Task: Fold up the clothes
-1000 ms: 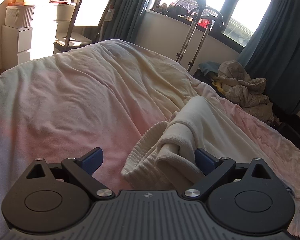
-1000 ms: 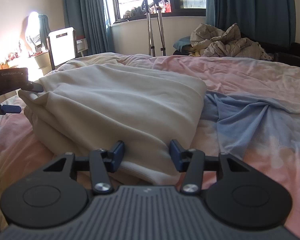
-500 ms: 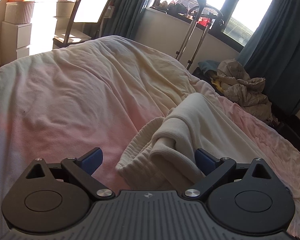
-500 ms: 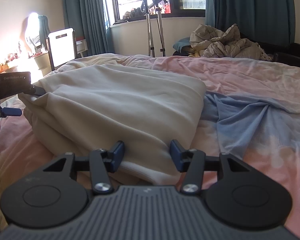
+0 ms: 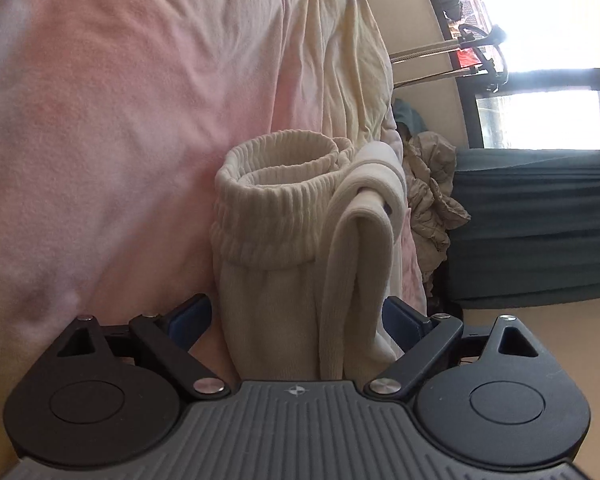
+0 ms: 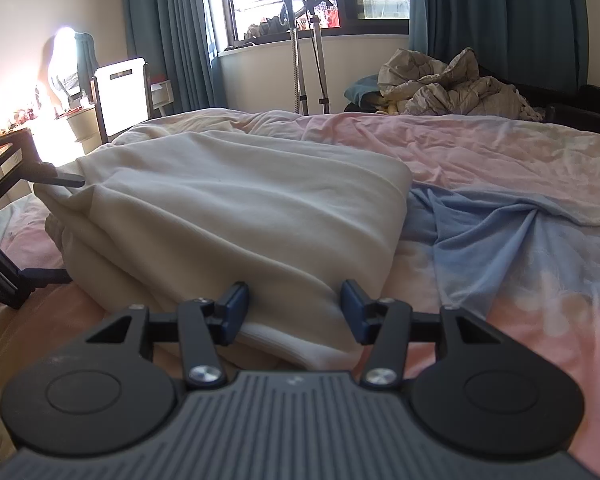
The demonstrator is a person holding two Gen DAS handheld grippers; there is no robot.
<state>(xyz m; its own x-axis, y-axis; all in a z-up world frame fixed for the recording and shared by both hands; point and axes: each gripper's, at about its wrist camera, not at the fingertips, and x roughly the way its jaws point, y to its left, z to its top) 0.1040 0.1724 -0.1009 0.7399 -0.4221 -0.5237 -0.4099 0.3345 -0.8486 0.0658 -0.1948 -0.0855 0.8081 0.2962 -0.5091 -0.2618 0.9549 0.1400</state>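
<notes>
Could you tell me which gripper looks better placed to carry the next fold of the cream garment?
Probably left: the left gripper straddles the cream garment at its ribbed end, open. The right gripper is open at the opposite edge.

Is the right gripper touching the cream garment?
Cannot tell. In the right wrist view the cream garment lies between the right gripper's open jaws, but neither contact nor gap shows plainly.

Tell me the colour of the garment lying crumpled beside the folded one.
Light blue garment; clearest in the right wrist view.
</notes>
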